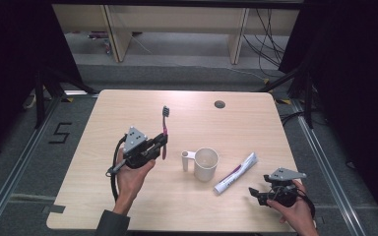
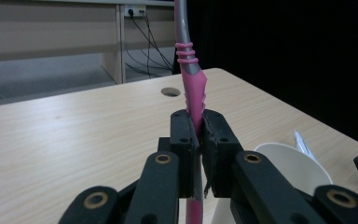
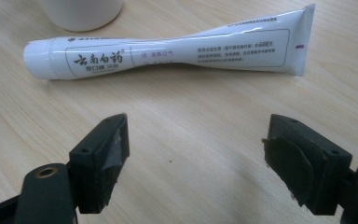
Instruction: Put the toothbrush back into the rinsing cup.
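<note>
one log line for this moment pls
left hand-held gripper: shut on toothbrush, held upright above table | right hand-held gripper: open, near toothpaste tube, not touching | cup: upright, between them

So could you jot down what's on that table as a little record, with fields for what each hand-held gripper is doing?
Left hand-held gripper: shut on the toothbrush, pads clamping its pink handle
Toothbrush: lifted off the table, bristle end pointing away from the person
Right hand-held gripper: open, nothing between its jaws, near the toothpaste tube
Toothpaste tube: white, lying flat, untouched
Cup: white, upright, between the two grippers
Table: light wood, with a round hole near the far edge
</note>
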Demonstrator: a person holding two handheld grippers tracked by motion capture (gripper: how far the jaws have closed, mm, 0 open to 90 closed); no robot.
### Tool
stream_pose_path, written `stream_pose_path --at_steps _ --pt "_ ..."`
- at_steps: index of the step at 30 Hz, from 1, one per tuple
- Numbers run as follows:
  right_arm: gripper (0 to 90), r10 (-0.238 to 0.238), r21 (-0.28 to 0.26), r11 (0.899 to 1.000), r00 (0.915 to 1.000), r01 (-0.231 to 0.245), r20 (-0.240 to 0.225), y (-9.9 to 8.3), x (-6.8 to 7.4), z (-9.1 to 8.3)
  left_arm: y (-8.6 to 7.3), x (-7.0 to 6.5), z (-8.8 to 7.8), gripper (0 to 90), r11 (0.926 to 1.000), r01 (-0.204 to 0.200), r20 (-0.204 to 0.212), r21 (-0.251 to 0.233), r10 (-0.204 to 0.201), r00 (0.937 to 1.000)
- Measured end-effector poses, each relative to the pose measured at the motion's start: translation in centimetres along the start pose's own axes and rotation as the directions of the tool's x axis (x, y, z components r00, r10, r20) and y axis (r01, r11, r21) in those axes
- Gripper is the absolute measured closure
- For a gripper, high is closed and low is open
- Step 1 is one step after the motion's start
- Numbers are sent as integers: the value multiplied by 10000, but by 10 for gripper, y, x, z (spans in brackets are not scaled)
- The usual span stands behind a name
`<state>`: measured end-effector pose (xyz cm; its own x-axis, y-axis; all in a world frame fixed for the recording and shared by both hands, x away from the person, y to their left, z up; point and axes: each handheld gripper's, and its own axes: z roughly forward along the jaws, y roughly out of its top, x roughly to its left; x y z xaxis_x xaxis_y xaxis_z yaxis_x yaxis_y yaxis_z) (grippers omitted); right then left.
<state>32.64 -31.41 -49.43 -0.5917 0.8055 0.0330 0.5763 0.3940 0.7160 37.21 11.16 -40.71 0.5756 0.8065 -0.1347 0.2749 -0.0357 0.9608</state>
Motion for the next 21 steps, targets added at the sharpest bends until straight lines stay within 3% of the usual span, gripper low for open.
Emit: stream_pose_path --at_steps 2,4,14,21 --pt "227 216 143 9997 9997 -215 -86 0 1 0 1 -4 3 830 9999 -107 51 -54 107 9999" --pt "227 -17 1 10000 10000 17 -26 0 0 0 1 -6 8 830 10000 -22 236 -36 23 9997" --pt "227 150 82 9999 9998 -149 -113 0 1 0 8 -11 17 830 9990 -24 300 -436 38 9995" --pt "227 79 52 10000 10000 -79 -54 0 1 0 9 -16 26 830 9990 -17 540 -435 41 9985"
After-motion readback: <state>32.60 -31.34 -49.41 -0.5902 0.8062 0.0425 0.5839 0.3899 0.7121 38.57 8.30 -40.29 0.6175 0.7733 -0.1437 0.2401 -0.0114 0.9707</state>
